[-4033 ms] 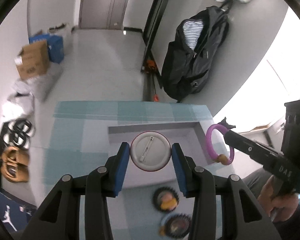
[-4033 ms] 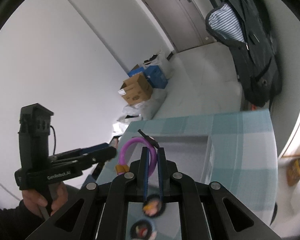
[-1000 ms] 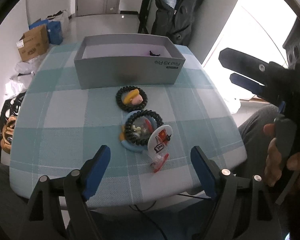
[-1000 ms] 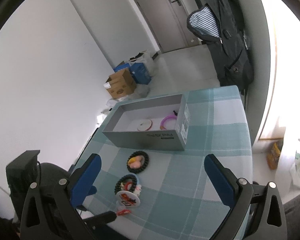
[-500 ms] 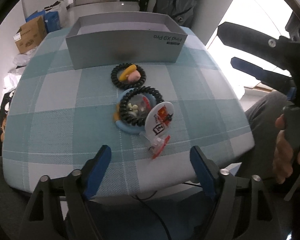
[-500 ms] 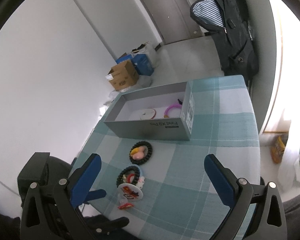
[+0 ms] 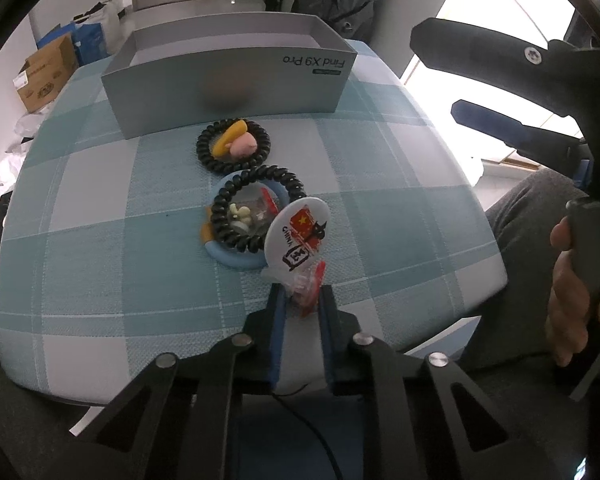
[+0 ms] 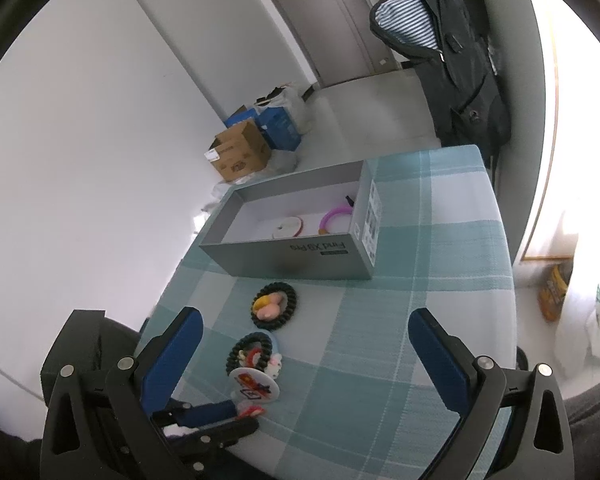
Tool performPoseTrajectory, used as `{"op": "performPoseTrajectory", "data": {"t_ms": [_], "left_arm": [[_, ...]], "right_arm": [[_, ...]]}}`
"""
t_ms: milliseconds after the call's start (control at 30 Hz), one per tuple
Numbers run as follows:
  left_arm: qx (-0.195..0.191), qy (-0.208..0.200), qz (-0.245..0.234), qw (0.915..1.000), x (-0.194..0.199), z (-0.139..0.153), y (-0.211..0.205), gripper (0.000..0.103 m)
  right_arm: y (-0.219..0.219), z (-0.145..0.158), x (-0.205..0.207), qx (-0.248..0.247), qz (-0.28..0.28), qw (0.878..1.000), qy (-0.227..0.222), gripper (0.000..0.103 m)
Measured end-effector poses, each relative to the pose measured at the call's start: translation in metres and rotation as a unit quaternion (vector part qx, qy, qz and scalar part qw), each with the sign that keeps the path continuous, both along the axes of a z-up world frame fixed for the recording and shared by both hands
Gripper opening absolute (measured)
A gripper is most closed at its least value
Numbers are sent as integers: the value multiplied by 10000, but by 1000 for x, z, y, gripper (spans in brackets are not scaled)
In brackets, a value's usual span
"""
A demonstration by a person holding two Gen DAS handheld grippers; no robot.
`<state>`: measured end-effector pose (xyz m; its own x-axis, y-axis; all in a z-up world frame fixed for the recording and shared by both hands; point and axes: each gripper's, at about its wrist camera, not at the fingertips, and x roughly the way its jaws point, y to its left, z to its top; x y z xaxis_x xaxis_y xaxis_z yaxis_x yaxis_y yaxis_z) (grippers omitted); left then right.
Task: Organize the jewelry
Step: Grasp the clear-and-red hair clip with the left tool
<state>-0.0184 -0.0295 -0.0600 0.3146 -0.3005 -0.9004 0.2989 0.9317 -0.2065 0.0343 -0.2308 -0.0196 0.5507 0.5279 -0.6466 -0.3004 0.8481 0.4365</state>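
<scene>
My left gripper (image 7: 301, 300) is shut on a small red clip in a clear wrapper (image 7: 306, 284) at the near table edge; it also shows in the right wrist view (image 8: 252, 411). A white round badge (image 7: 296, 234) leans against a blue ring (image 7: 236, 258) under a black coil hair tie (image 7: 256, 208). A second black coil tie with a pink and orange charm (image 7: 233, 149) lies nearer the grey box (image 7: 228, 76). Inside the box lie a pink ring (image 8: 334, 218) and a white badge (image 8: 287, 227). My right gripper (image 8: 306, 354) is open and empty above the table.
The table has a blue-and-white checked cloth (image 7: 100, 216). Cardboard boxes (image 8: 240, 156) stand on the floor beyond it. A dark jacket (image 8: 452, 52) hangs by the door. The person's hand (image 7: 576, 280) holds the right gripper's handle.
My left gripper has moved down to the near table edge and closed on the red clip. Four seconds ago both grippers held a badge and the pink ring, which now lie in the box.
</scene>
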Motion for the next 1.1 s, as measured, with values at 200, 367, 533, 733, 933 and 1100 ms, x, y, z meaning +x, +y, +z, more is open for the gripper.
{"op": "performPoseTrajectory", "data": {"t_ms": [200,367,533,733,933,1100], "left_arm": [[-1,-2,-80,10000,0,-1,-6,11],[-97,-89,-134,9998,-3,5,-6,10],[-244,-207,-106,9994,-9,17,4,10],[-434,-514,372,9970,-11,35,27,10],[-483,-945,881,9904,3,58,58,10],[-569,-1088,1212,9850,13,62,78,10]], "right_arm": [[-1,-1,1,6,-21,10000,32,103],[0,-2,1,-26,-38,10000,57,103],[-1,-4,1,14,-53,9999,117,103],[1,-10,1,113,70,9996,260,103],[26,-22,-4,14,607,9966,562,98],[56,-37,-14,-236,1025,9912,805,91]]}}
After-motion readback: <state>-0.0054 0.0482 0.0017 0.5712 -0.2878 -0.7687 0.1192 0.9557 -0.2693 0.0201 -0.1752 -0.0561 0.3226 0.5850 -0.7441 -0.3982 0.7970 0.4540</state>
